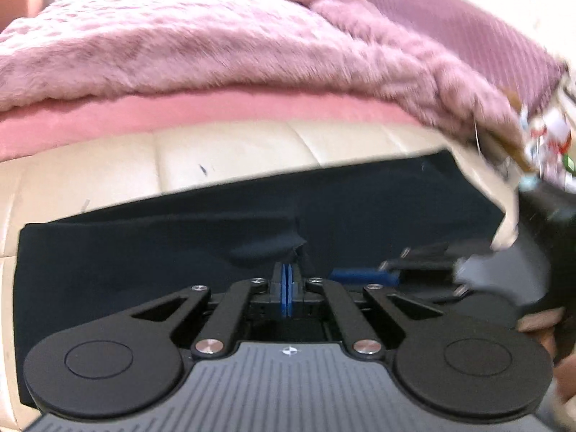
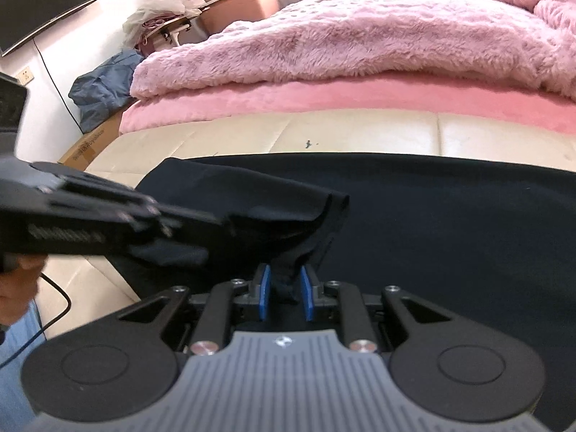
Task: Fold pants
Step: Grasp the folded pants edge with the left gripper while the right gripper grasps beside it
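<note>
Dark navy pants [image 1: 144, 248] lie flat on the cream bed end [image 1: 108, 169]. My left gripper [image 1: 288, 270] is shut, its blue pads pinching a raised fold of the pants' edge. In the right wrist view the pants [image 2: 450, 223] spread wide. My right gripper [image 2: 284, 284] is shut on a bunched bit of the same dark cloth, pads a little apart around it. The left gripper [image 2: 216, 223] shows there as a blurred black body coming in from the left, gripping the lifted fold. The right gripper's blue pad [image 1: 363, 277] shows at right in the left wrist view.
A fluffy pink blanket [image 2: 360, 36] and pink sheet [image 2: 324, 93] cover the bed behind the pants. A wall TV [image 2: 43, 3], a blue bag [image 2: 104, 82], boxes and a tub [image 2: 237, 3] stand at the far left. A cable [image 2: 54, 309] hangs low left.
</note>
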The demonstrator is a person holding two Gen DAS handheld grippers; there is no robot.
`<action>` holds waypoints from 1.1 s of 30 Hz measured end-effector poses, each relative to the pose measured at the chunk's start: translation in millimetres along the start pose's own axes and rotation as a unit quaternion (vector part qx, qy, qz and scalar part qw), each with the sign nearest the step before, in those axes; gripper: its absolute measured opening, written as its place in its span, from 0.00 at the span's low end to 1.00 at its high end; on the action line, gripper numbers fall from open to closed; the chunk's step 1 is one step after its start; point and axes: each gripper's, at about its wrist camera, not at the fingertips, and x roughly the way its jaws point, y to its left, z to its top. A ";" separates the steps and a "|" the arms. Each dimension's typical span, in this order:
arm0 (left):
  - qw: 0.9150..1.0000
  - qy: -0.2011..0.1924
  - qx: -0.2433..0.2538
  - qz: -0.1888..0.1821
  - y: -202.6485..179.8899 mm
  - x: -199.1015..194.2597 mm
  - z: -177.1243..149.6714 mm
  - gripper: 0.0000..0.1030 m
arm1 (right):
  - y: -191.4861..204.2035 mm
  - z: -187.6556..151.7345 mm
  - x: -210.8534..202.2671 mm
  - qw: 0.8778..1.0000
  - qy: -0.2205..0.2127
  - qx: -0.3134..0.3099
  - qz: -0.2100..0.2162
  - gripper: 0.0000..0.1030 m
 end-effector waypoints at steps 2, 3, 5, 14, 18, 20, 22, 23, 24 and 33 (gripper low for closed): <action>1.000 -0.010 -0.019 -0.011 3.7 -7.1 5.9 0.00 | -2.7 2.7 11.0 1.000 0.011 0.009 0.004 0.15; 1.000 -0.015 -0.022 -0.013 4.5 -10.0 8.4 0.00 | -5.0 3.4 16.5 1.000 0.015 0.017 0.006 0.15; 0.999 -0.024 -0.023 -0.015 3.4 -15.5 13.7 0.00 | -8.6 3.9 22.5 0.999 0.016 0.030 0.011 0.00; 0.999 -0.017 -0.009 -0.027 -7.1 -6.5 19.5 0.00 | -4.2 2.1 -0.7 0.998 0.023 0.038 0.033 0.00; 1.000 0.004 -0.002 -0.031 -15.8 7.5 13.9 0.00 | -12.5 -8.4 13.8 0.996 0.055 0.062 0.026 0.00; 0.999 0.014 0.004 -0.031 -22.1 15.5 9.1 0.00 | -13.0 -9.7 15.0 0.996 0.053 0.064 0.027 0.00; 0.999 0.028 0.008 -0.032 -26.8 25.8 2.8 0.00 | -10.4 -9.3 15.1 0.997 0.055 0.057 0.024 0.00; 0.999 0.035 0.007 -0.031 -27.4 30.0 -0.3 0.00 | -9.7 -8.6 15.3 0.997 0.055 0.056 0.023 0.00; 0.999 0.043 0.003 -0.029 -26.5 35.1 -3.6 0.00 | -9.9 -8.6 15.4 0.997 0.055 0.055 0.023 0.00; 0.988 0.117 -0.085 -0.058 5.5 61.1 -12.6 0.13 | -3.1 -6.5 7.5 0.998 0.059 0.031 0.000 0.01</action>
